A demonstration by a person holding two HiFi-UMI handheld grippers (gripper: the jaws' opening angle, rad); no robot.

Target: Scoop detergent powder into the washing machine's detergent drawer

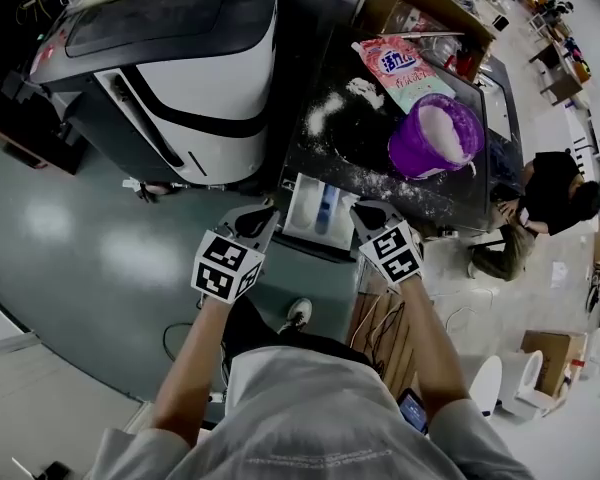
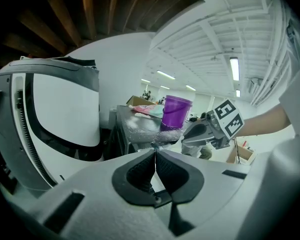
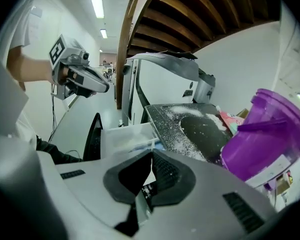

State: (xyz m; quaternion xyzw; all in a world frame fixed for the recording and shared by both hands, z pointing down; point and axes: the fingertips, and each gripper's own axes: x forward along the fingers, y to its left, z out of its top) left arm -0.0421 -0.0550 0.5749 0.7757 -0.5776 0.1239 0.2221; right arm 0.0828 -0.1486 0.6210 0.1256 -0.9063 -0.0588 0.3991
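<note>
A purple bucket (image 1: 435, 136) of white detergent powder stands on the dark, powder-strewn washer top (image 1: 340, 158); it also shows as the purple bucket (image 2: 176, 111) and the purple bucket (image 3: 265, 141). The white detergent drawer (image 1: 315, 213) is pulled out at the washer's front, seen again as the drawer (image 3: 126, 136). My left gripper (image 1: 263, 216) hovers just left of the drawer and my right gripper (image 1: 366, 211) just right of it. Both are shut with nothing held: left gripper (image 2: 154, 152), right gripper (image 3: 151, 155). No scoop is in view.
A pink detergent bag (image 1: 400, 68) lies behind the bucket, with a cardboard box (image 1: 420, 8) farther back. A larger white-and-black machine (image 1: 180, 68) stands to the left. A person in black (image 1: 550, 193) crouches at the right. Boxes and cables lie on the floor near my feet.
</note>
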